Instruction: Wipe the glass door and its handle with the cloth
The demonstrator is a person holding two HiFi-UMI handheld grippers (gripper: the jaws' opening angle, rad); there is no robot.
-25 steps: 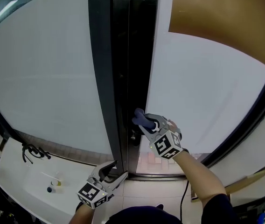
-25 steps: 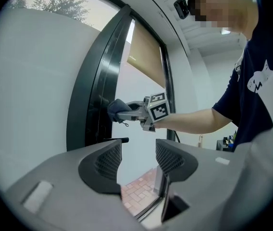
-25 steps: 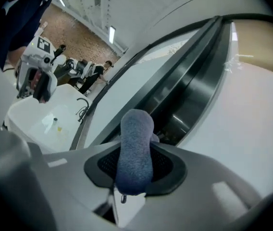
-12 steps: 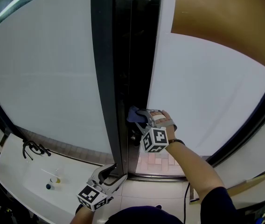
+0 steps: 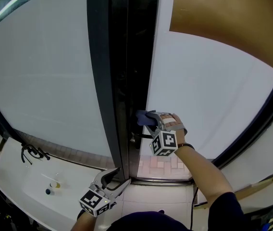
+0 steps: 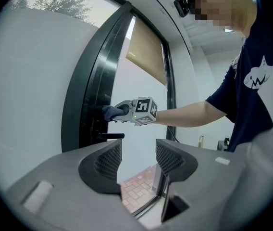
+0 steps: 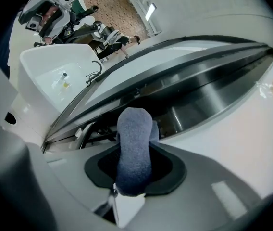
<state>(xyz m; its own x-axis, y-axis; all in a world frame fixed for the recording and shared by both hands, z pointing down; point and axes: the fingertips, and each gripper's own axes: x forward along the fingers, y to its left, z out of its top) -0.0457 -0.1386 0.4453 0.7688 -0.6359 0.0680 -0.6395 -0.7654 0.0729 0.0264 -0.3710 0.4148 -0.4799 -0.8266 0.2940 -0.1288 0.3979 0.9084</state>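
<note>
While right claw (image 5: 150,122) grips cloth (image 5: 142,115), glass door (image 5: 213,95), black frame (image 5: 103,81), counter (image 5: 15,183)

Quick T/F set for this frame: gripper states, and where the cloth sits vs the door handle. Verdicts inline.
1. The right gripper is shut on the cloth. True.
2. The left gripper holds a second cloth. False: its jaws stand apart with nothing between them.
3. The cloth is at the edge of the glass door, by the dark frame, above the handle. True.
4. The left gripper is clamped on the handle. False: it hangs low near the floor, apart from the handle.
</note>
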